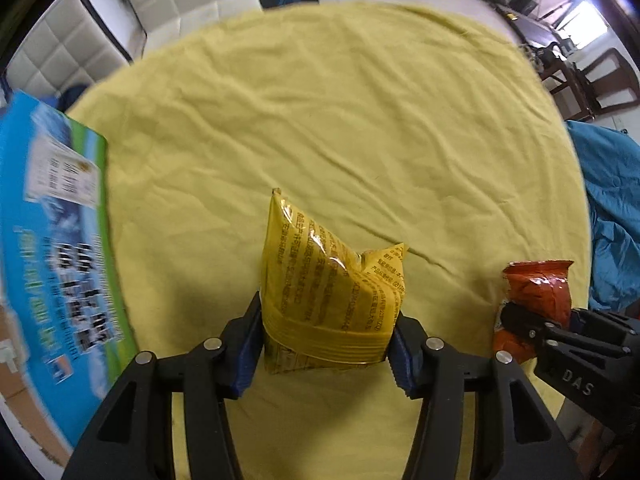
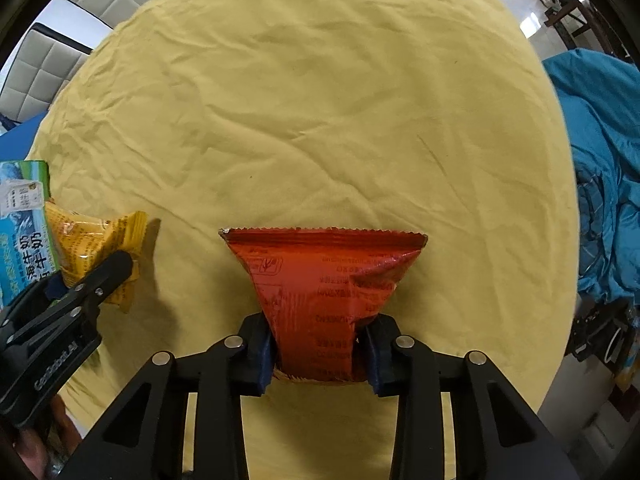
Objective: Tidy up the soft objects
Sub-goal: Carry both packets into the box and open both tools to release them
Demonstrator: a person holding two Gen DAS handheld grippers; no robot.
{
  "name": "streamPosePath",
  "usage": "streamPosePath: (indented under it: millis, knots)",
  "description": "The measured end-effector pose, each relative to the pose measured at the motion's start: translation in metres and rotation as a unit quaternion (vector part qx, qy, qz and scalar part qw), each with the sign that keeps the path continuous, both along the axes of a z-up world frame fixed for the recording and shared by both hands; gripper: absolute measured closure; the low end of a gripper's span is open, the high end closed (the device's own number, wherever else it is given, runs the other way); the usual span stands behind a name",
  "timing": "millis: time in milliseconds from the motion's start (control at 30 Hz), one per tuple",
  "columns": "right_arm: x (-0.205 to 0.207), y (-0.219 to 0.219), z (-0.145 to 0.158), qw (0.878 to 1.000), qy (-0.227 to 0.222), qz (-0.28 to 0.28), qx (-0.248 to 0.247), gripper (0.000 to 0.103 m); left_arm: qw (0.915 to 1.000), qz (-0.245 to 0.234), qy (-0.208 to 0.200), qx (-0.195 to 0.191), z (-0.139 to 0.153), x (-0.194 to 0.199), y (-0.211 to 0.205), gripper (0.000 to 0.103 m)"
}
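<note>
My left gripper is shut on a yellow snack packet and holds it above the yellow tablecloth. My right gripper is shut on a red snack packet. In the left wrist view the red packet and the right gripper show at the right edge. In the right wrist view the yellow packet and the left gripper show at the left edge. The two packets are apart, side by side.
A blue and green printed carton stands at the table's left edge, close beside the yellow packet; it also shows in the right wrist view. A blue cloth lies off the table's right side. White padded chairs stand beyond the far edge.
</note>
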State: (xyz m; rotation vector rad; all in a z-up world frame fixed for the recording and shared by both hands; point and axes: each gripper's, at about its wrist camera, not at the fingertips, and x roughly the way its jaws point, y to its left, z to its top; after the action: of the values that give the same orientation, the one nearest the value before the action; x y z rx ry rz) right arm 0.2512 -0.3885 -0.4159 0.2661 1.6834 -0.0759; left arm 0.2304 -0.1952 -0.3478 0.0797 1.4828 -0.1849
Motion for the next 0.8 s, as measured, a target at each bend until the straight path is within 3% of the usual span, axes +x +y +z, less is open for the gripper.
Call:
streamPosePath:
  millis: [300,567,800]
  knots:
    - [-0.015,0.02,0.063,0.998,-0.057,0.017,0.008,0.067,0.997,-0.012,-0.075,-0.017,0.083,-0.034,0.005,0.052]
    - [-0.033,0.05,0.14,0.992,-0.119,0.04,0.019,0.067,0.9918,0.003,-0.121,-0.04,0.148,-0.034,0.071,0.052]
    - [-0.039,0.108,0.196,0.983,-0.163,0.073,0.035,0.067,0.9858,0.031,-0.154,-0.06,0.184,-0.041,0.133,0.052]
